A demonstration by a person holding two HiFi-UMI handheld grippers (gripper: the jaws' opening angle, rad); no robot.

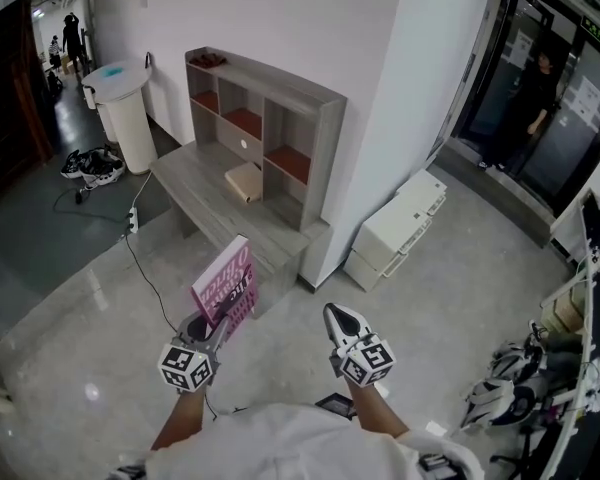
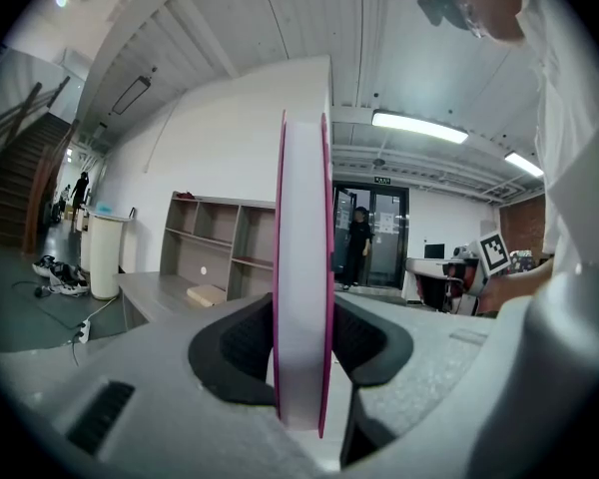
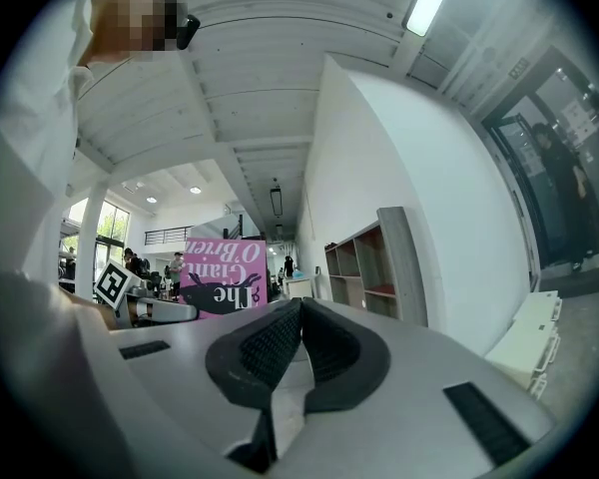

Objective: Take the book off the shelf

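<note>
book [image 1: 223, 280] stands upright, clamped at its lower edge in the left gripper [image 1: 213, 323], well clear of the shelf [image 1: 325, 128]. right gripper [image 1: 338, 318] is pressed together, empty. best carried level with a firm squeeze, so it can't tip.

One book [image 1: 223, 283], two tools [image 1: 210, 322] [image 1: 338, 315], one shelf [image 1: 326, 158], and perhaps one box [image 1: 244, 181].

Open floor [image 1: 70, 308] lies all round the left gripper [image 1: 212, 320] and right gripper [image 1: 340, 315], and the way to the shelf [image 1: 325, 148], well apart, is clear. The book [image 1: 223, 283] clamped in the left jaws rises in front of that hand. A low counter [image 1: 180, 183] juts before the shelf, a tan box [image 1: 244, 181] on it. A cable [image 1: 143, 268] trails across the floor at left, near a white bin [image 1: 130, 118]. A white cabinet [image 1: 400, 228] lies right of the wall corner, and gear [image 1: 510, 388] crowds the far right.
</note>
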